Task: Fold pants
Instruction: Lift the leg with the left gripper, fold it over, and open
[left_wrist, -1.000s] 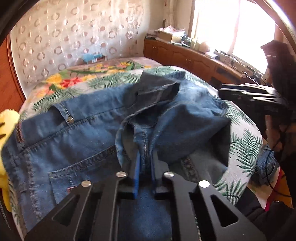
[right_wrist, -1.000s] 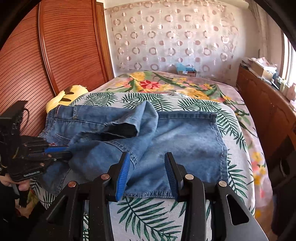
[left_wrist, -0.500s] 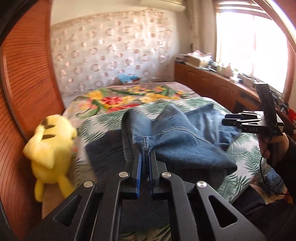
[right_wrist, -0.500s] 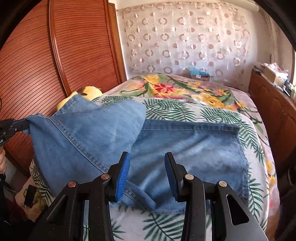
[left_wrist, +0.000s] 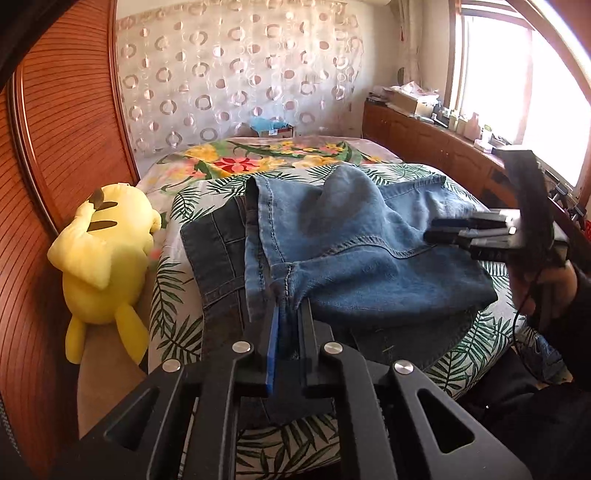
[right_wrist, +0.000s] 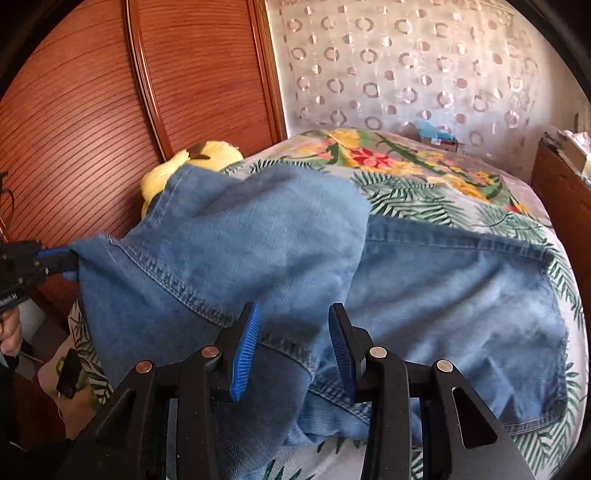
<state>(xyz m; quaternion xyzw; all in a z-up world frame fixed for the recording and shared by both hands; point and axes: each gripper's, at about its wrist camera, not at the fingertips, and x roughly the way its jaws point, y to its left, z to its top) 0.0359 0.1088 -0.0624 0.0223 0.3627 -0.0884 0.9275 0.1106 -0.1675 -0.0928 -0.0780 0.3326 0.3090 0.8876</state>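
Between pinching left tongs (left_wrist: 290, 310), jeans (left_wrist: 354, 254) hem; parted right tongs (right_wrist: 293, 339) empty above.

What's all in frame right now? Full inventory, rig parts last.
jeans: 1, blue denim, spread on the bed, one hem lifted and pulled toward the near left side
bedspread: 1, white with green leaves, red and yellow flowers at the far end, covers the bed
plush toy: 1, yellow, at the bed's left edge against the wardrobe
wardrobe: 1, reddish-brown slatted wood, left of the bed
curtain: 1, pale with ring pattern, behind the bed
cabinet: 1, brown wood, under the window, clutter on top
blue item: 1, beyond the bed's far end; cannot tell what it is
left gripper: black, blue fingers, shut on the jeans' hem
right gripper: black, blue fingers, open over the jeans
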